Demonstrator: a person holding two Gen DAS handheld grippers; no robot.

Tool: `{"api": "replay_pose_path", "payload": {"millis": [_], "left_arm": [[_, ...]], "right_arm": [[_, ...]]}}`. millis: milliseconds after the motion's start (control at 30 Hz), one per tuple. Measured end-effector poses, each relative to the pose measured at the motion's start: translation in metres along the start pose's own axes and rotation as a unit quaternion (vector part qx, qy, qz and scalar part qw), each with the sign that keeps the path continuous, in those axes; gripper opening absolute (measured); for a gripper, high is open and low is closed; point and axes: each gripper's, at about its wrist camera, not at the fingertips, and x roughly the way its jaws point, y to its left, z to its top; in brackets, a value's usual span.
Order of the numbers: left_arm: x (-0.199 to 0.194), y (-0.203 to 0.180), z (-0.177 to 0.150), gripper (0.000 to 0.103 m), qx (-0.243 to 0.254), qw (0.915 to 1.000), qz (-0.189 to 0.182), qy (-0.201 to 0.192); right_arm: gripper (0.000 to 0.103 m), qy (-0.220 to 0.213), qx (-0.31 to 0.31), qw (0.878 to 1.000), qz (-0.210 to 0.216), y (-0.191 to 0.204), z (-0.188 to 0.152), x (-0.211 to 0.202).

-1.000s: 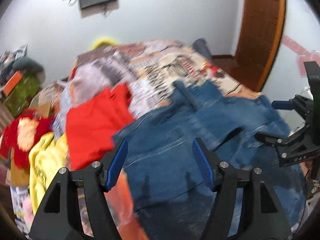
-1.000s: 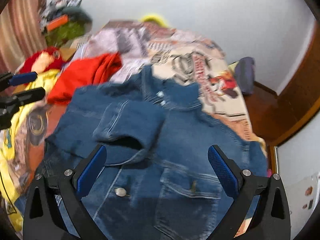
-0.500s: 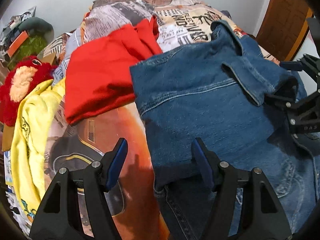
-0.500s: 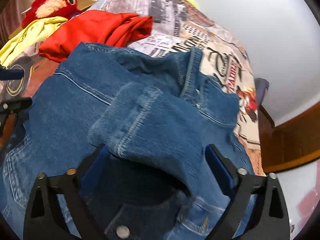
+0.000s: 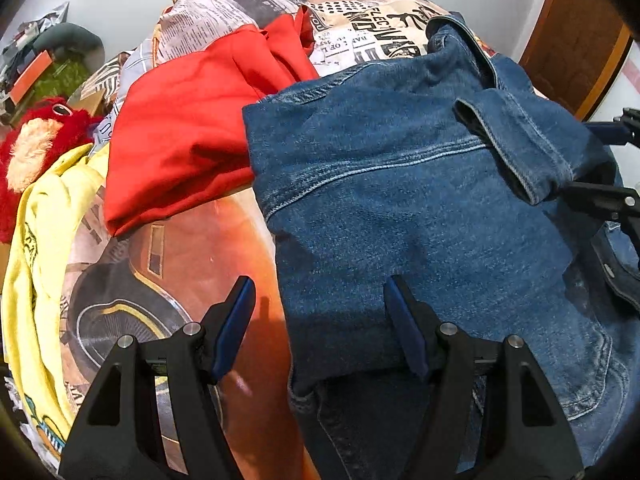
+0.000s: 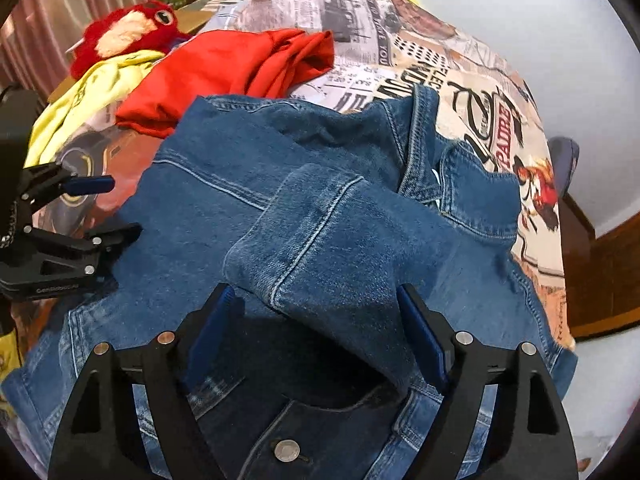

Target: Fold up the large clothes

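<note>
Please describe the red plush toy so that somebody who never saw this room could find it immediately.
Start from the bed with the newspaper-print cover and go to its far left corner, past the denim jacket. There the red plush toy sits just beyond the yellow garment, left of the red garment. Unlike that smooth red cloth, it is shaggy, with a cream patch and a round eye.
</note>
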Motion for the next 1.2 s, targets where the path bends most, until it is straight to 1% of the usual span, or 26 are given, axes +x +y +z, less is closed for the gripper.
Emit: {"api": "replay_pose_path", "payload": {"millis": [67, 133, 200, 233, 300, 333, 400, 433, 500, 567, 633, 667, 733, 833, 900, 933, 967, 1000, 1033, 1067, 1100, 1167, 1200], "left_arm": [[-0.001, -0.002, -0.001, 0.066, 0.002, 1.0000, 0.003, 0.000], [-0.004, -0.002, -0.001, 0.066, 0.002, 1.0000, 0.002, 0.002], [-0.006, -0.002, -0.002, 0.066, 0.002, 1.0000, 0.001, 0.003], [-0.006, -0.003, -0.003, 0.066, 0.003, 1.0000, 0.001, 0.003], [-0.004, -0.003, -0.005, 0.067, 0.005, 1.0000, 0.002, 0.007], [-0.002, -0.002, -0.006, 0.067, 0.004, 1.0000, 0.002, 0.009], [0.001, -0.002, -0.006, 0.067, -0.002, 0.9999, 0.002, 0.014], [0.003, -0.002, -0.006, 0.067, -0.006, 0.9999, 0.001, 0.015], [0.004, -0.003, -0.006, 0.068, -0.014, 0.9997, 0.002, 0.017], [0.005, -0.004, -0.007, 0.068, -0.020, 0.9996, 0.005, 0.017], [0.005, -0.005, -0.007, 0.068, -0.022, 0.9996, 0.007, 0.017], [0.005, -0.006, -0.007, 0.068, -0.023, 0.9996, 0.009, 0.017], [0.005, -0.006, -0.007, 0.068, -0.024, 0.9995, 0.010, 0.017], [0.004, -0.008, -0.007, 0.068, -0.024, 0.9994, 0.016, 0.017], [0.004, -0.009, -0.008, 0.070, -0.022, 0.9994, 0.020, 0.015], [0.005, -0.010, -0.009, 0.071, -0.021, 0.9994, 0.022, 0.014], [0.006, -0.009, -0.009, 0.074, -0.022, 0.9993, 0.027, 0.013], [0.007, -0.009, -0.010, 0.076, -0.025, 0.9992, 0.028, 0.013], [0.007, -0.008, -0.010, 0.077, -0.029, 0.9991, 0.026, 0.015], [0.008, -0.007, -0.010, 0.077, -0.032, 0.9991, 0.023, 0.016], [0.008, -0.005, -0.010, 0.077, -0.035, 0.9990, 0.020, 0.017], [0.009, -0.002, -0.011, 0.078, -0.041, 0.9988, 0.017, 0.020], [0.009, -0.001, -0.011, 0.080, -0.042, 0.9988, 0.017, 0.020]], "right_arm": [[0.079, 0.006, -0.013, 1.000, -0.015, 0.005, 0.002, 0.008], [0.077, 0.017, -0.019, 1.000, -0.018, 0.006, 0.002, 0.021], [0.066, 0.022, -0.017, 0.999, -0.017, 0.005, 0.002, 0.032], [0.062, 0.017, -0.007, 1.000, -0.011, 0.002, 0.002, 0.032], [0.043, 0.008, 0.011, 1.000, -0.007, -0.005, 0.004, 0.026], [0.038, 0.000, 0.018, 1.000, -0.009, -0.008, 0.004, 0.022], [0.022, -0.021, 0.024, 0.999, -0.018, -0.016, 0.002, 0.010], [0.020, -0.033, 0.025, 0.999, -0.013, -0.021, 0.001, 0.002], [0.007, -0.055, 0.040, 0.998, -0.016, -0.034, -0.004, -0.011], [0.007, -0.071, 0.075, 0.995, -0.008, -0.057, -0.011, -0.024], [0.007, -0.079, 0.109, 0.991, -0.005, -0.072, -0.021, -0.033], [0.007, -0.080, 0.127, 0.989, -0.008, -0.084, -0.029, -0.036], [0.007, -0.073, 0.142, 0.987, -0.009, -0.094, -0.040, -0.037], [0.007, -0.055, 0.162, 0.985, 0.014, -0.101, -0.061, -0.030], [0.007, -0.050, 0.198, 0.978, 0.046, -0.110, -0.076, -0.024], [0.008, -0.049, 0.226, 0.971, 0.067, -0.118, -0.084, -0.022], [0.010, -0.046, 0.256, 0.961, 0.090, -0.126, -0.091, -0.018], [0.016, -0.044, 0.287, 0.950, 0.112, -0.134, -0.099, -0.012], [0.018, -0.041, 0.313, 0.941, 0.124, -0.141, -0.107, -0.007], [0.021, -0.039, 0.331, 0.933, 0.133, -0.146, -0.114, -0.004], [0.022, -0.037, 0.340, 0.929, 0.141, -0.149, -0.117, -0.002], [0.023, -0.037, 0.370, 0.914, 0.159, -0.157, -0.128, 0.001], [0.026, -0.038, 0.378, 0.911, 0.162, -0.159, -0.131, 0.000]]}}
